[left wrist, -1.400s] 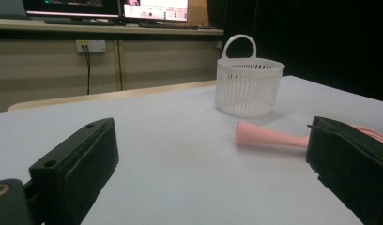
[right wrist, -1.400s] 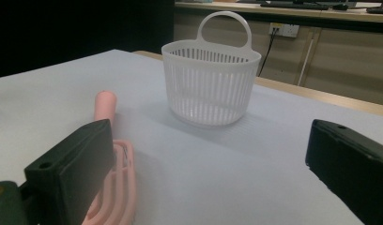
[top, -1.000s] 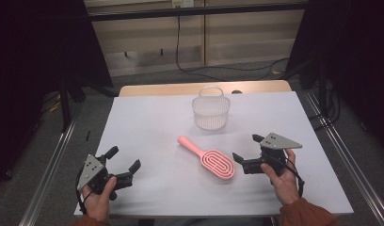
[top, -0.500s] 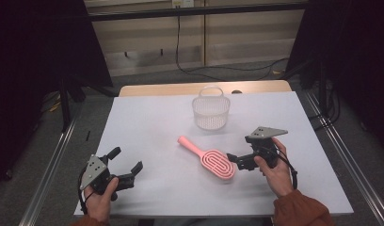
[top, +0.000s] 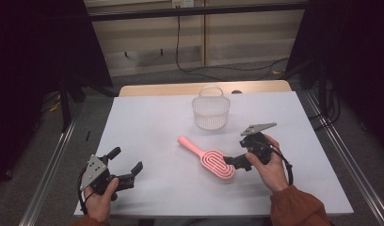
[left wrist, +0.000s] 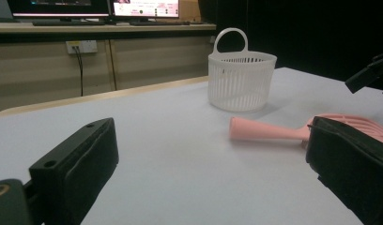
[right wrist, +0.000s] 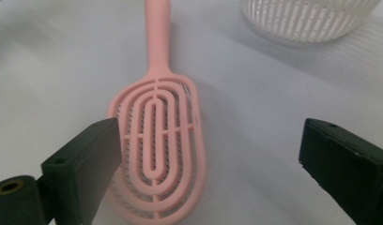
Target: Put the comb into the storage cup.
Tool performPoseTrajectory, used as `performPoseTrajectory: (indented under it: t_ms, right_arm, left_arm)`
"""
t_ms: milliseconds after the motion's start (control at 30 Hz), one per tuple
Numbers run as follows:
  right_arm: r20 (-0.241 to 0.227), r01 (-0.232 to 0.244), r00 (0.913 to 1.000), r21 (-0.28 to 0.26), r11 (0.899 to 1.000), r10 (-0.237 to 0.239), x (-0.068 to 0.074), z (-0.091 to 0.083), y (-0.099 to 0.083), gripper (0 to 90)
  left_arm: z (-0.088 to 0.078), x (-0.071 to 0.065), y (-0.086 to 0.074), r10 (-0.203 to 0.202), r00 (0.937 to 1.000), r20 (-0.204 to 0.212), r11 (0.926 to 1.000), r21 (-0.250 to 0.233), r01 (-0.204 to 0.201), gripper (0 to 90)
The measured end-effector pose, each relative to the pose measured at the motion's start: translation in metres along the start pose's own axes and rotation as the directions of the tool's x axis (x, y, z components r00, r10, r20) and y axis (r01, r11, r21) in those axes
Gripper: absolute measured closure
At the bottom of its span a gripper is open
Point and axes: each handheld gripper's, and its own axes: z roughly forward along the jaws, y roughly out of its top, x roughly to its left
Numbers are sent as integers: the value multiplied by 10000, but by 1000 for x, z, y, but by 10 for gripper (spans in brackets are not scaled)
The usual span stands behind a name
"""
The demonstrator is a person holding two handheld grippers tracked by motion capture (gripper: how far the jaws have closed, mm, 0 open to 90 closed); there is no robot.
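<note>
We see a pink brush (top: 206, 157) lying untouched on the table (top: 148, 122) just in front of a white basket (top: 211, 109), our right tool (top: 241, 160) wide open at its head, our left tool (top: 125, 166) open and idle well left.

A white table (top: 148, 117) with a bare wood strip (top: 180, 89) along its far edge stands on grey floor (top: 35, 155). Metal rails (top: 49, 167) run along both sides. Beyond it a beige panelled wall (top: 228, 42) carries a socket (left wrist: 80, 46) and hanging black cables (top: 177, 44). Dark curtains (top: 39, 47) flank both sides. Above the left gripper view's jaws, lit monitors (left wrist: 145, 8) sit on a shelf.
</note>
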Motion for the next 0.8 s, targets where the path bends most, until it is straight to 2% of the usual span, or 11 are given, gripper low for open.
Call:
performPoseTrajectory:
  t_ms: [33,133,200,233,333,433,467,500,533,567,800]
  right_arm:
    - [-299,28,9996,355,9994,-18,1,4,1,89]
    - [-589,287,9980,745,9968,-243,4,9,5,82]
    - [-651,399,9973,848,9956,-344,5,10,7,65]
    - [-575,554,9971,1107,9923,-493,8,13,11,48]
    - [-717,855,9945,1427,9861,-759,11,16,15,63]
    - [-923,1047,9918,1964,9749,-879,15,22,21,68]
    - [-923,1047,9918,1964,9749,-879,15,22,21,68]
    - [-985,1150,9905,2102,9709,-960,15,24,23,77]
    - [-933,1212,9904,2325,9650,-1019,16,28,27,66]
    - [-933,1212,9904,2325,9650,-1019,16,28,27,66]
    - [-1025,1437,9878,3116,9393,-1172,21,41,39,61]
  left_arm:
    - [0,0,0,6,10000,3,10000,11,-6,29]
    - [1,1,0,67,10000,1,10000,61,-67,29]
    - [1,1,0,80,10000,5,9999,70,-80,29]
    - [1,0,0,77,10000,1,10000,62,-77,29]
    - [1,0,0,75,10000,17,9999,82,-75,29]
    - [0,0,0,59,10000,58,10000,38,-59,29]
    - [0,0,1,54,10000,53,10000,17,-54,29]
    - [0,1,1,34,10000,50,10000,-17,-34,29]
    - [-1,1,0,13,10000,21,10000,-27,-13,29]
    - [-1,1,0,13,10000,21,10000,-27,-13,29]
    - [-1,2,0,26,10000,27,10000,41,-26,29]
